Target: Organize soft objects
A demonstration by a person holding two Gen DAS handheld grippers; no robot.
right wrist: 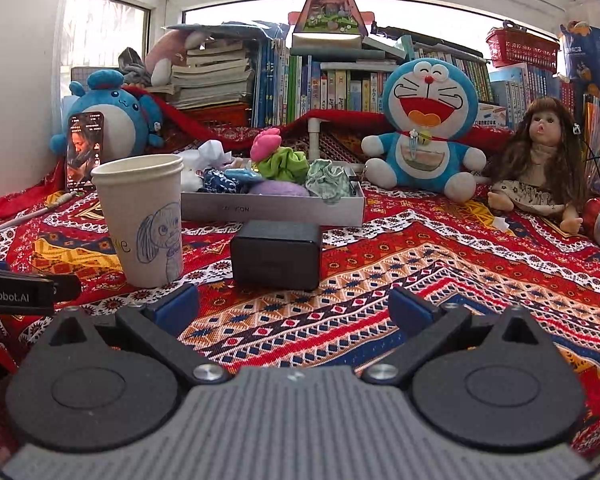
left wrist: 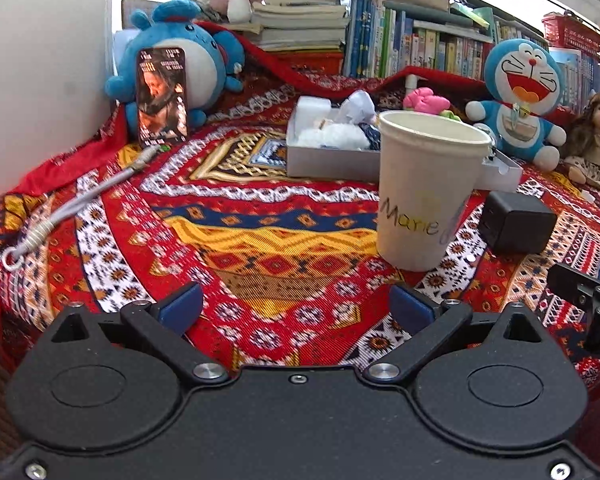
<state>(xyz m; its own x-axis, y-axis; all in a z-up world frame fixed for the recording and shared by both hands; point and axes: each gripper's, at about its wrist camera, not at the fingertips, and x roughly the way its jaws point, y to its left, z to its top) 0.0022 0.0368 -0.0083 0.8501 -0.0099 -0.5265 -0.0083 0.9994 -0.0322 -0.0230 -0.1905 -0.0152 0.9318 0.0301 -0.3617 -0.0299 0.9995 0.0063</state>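
Soft scrunchies (right wrist: 282,166) and cloth bits sit heaped in the shallow grey box (right wrist: 272,210) straight ahead of your right gripper (right wrist: 294,306), beyond the black cube (right wrist: 276,256), its long side running across your view. From your left gripper (left wrist: 296,306) the box lies ahead and rightward behind the paper cup (left wrist: 424,192), so your right is likely better placed. Both grippers stand spread wide, holding and touching nothing.

That patterned cloth (right wrist: 440,264) looks coarse and woven, the cup (right wrist: 140,216) is matt paper, the black box (right wrist: 276,254) in the middle is smooth matt plastic, and the blue cat toy (right wrist: 424,128) upper right is fuzzy plush.
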